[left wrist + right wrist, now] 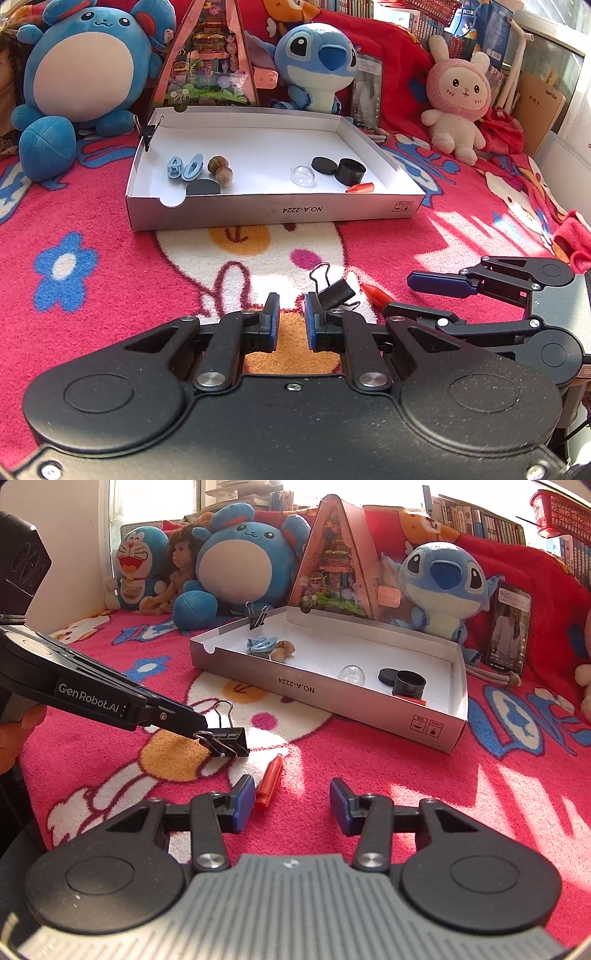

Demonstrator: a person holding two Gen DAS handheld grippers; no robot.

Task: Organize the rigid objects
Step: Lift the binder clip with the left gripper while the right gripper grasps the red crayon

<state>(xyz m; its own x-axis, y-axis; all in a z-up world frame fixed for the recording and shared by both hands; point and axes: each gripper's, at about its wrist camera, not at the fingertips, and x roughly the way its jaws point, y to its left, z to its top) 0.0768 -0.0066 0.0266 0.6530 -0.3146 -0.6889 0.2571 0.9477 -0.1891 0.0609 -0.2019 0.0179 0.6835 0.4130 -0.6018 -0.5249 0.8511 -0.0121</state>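
A black binder clip (334,290) lies on the red blanket beside my left gripper's right finger; it also shows in the right wrist view (226,740), touching the left gripper's tip. My left gripper (291,317) is partly open with nothing between the pads. A red cone-tipped cap (375,294) lies beside the clip, and in the right wrist view (270,781) next to my right gripper's left finger. My right gripper (291,805) is open and empty. The white box (273,212) holds blue clips (184,168), nuts (219,168), black lids (325,164) and a clear dome (303,175).
Plush toys stand behind the box: a blue round one (81,70), Stitch (317,62), a pink rabbit (458,99). A triangular display box (207,62) and a phone (508,627) lean at the back. Another binder clip (147,131) grips the box corner.
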